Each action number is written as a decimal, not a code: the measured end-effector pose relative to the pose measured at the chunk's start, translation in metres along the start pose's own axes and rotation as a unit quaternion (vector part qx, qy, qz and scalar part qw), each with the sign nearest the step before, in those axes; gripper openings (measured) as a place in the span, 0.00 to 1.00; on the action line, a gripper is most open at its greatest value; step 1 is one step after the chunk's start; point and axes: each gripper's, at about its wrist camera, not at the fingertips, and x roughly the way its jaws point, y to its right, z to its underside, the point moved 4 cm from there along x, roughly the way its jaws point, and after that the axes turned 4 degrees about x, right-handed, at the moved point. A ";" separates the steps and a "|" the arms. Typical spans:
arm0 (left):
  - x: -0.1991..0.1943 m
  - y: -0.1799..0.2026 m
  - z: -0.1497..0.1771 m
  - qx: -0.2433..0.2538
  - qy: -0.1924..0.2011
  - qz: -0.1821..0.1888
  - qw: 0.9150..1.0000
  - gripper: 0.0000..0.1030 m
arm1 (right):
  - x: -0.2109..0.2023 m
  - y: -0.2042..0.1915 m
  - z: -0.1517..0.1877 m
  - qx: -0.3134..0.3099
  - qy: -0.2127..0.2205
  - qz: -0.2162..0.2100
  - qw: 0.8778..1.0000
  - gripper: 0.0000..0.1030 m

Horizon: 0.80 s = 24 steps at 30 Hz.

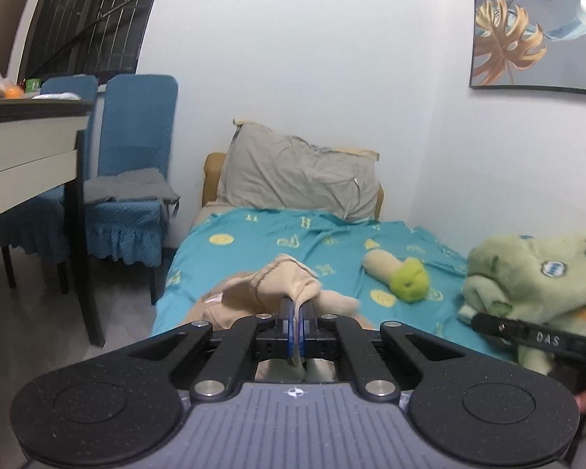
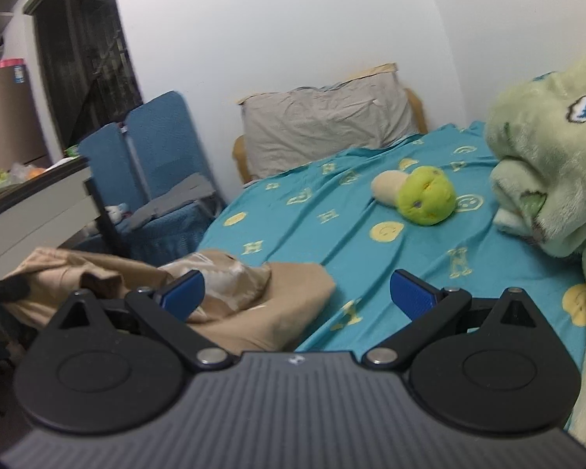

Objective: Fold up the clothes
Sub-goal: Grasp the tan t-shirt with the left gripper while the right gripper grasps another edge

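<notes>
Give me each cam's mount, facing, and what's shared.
Left wrist: sits on the left claw, faces along the bed toward the grey pillow; the claw is shut on the beige garment, and the right claw's arm shows at right.
Right wrist: sits on the right claw, open, faces up the bed over the teal sheet.
Shared: pillow, garment, plush toy, green blanket, blue chairs.

A garment point(image 2: 254, 297) lay on the near part of the bed point(image 2: 332, 219), with a plush toy point(image 2: 422, 193) beyond it at one o'clock and a folded blanket point(image 2: 547, 179) at three. A pillow point(image 2: 324, 125) leaned against the wall at twelve. Two chairs point(image 1: 136, 179) stood beside the bed at ten o'clock, by a desk point(image 1: 27, 144).
</notes>
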 end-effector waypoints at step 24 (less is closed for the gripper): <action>-0.010 -0.067 0.035 -0.137 0.012 -0.040 0.990 0.02 | 0.118 -0.023 0.099 0.002 -0.108 -0.007 0.994 0.51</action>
